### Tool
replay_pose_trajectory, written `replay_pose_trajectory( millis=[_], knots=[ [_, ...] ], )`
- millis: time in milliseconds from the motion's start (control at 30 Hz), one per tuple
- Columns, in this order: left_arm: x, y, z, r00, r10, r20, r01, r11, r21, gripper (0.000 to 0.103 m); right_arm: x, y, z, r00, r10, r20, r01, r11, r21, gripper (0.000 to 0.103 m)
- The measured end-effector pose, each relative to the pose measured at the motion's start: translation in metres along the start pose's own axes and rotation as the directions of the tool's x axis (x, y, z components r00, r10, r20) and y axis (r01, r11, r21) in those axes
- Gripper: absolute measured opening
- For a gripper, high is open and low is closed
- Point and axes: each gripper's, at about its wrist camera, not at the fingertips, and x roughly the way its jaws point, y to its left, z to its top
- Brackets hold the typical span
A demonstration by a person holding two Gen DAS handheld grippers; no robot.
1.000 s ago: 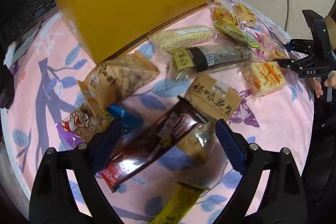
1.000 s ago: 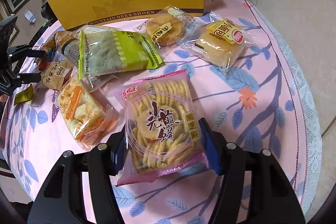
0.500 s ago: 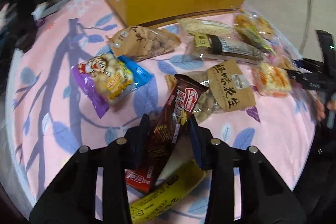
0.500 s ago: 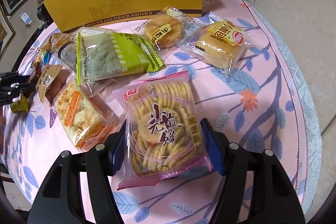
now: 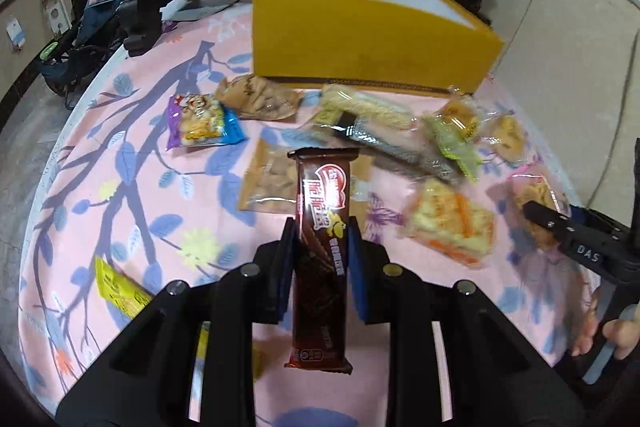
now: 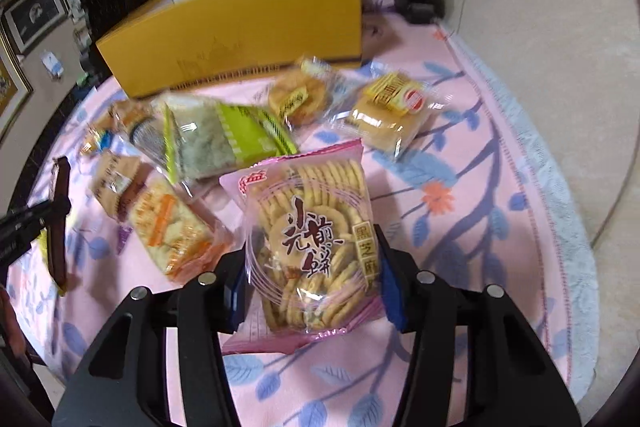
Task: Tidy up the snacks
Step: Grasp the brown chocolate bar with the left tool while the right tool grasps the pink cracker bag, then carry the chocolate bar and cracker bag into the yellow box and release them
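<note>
Now the left gripper point(image 5: 321, 241) has just closed on the brown wafer bar point(image 5: 320, 227), lifted above the table point(image 5: 120, 187). Beside it, the right gripper point(image 6: 310, 267) has just been closing and clamps the pink cracker bag point(image 6: 312, 235), short of the yellow box point(image 6: 256, 27).

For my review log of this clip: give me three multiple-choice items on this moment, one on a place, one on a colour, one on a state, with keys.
1. Where does the yellow box stand?
A. at the far side of the table, behind the snacks
B. on the floor
C. on top of the snacks

2. What colour is the wrapper held by the left gripper?
A. green
B. dark brown
C. white

3. How is the right gripper?
A. wide open over bare cloth
B. out of view
C. shut on the pink cracker bag

Key: 1 A, the snacks lie in front of it; 2 B, the chocolate wafer bar is brown; 3 C, the pads press the bag's sides.
</note>
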Motion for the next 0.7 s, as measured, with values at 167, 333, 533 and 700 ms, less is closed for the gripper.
replay_pose_trajectory(
  millis=[167,333,533,700],
  knots=[
    [-0.010,-0.022,0.001,1.000,-0.005,0.010,0.005,1.000,0.021,0.024,-0.020,0.010,-0.001,0.999,0.038,0.038,-0.038,0.999,-0.014,0.053],
    [-0.014,-0.026,0.004,1.000,0.011,0.017,-0.011,1.000,-0.008,0.024,-0.032,0.029,0.005,0.996,0.072,0.059,-0.069,0.996,-0.058,0.053],
    [-0.022,-0.027,0.011,0.999,0.002,0.039,-0.002,1.000,-0.015,0.024,-0.037,0.048,0.018,0.993,0.091,0.077,-0.084,0.992,-0.091,0.053],
    [-0.026,-0.023,0.019,0.998,-0.005,0.058,0.007,1.000,-0.023,0.024,-0.038,0.056,0.025,0.991,0.102,0.088,-0.093,0.991,-0.097,0.053]
  ],
)
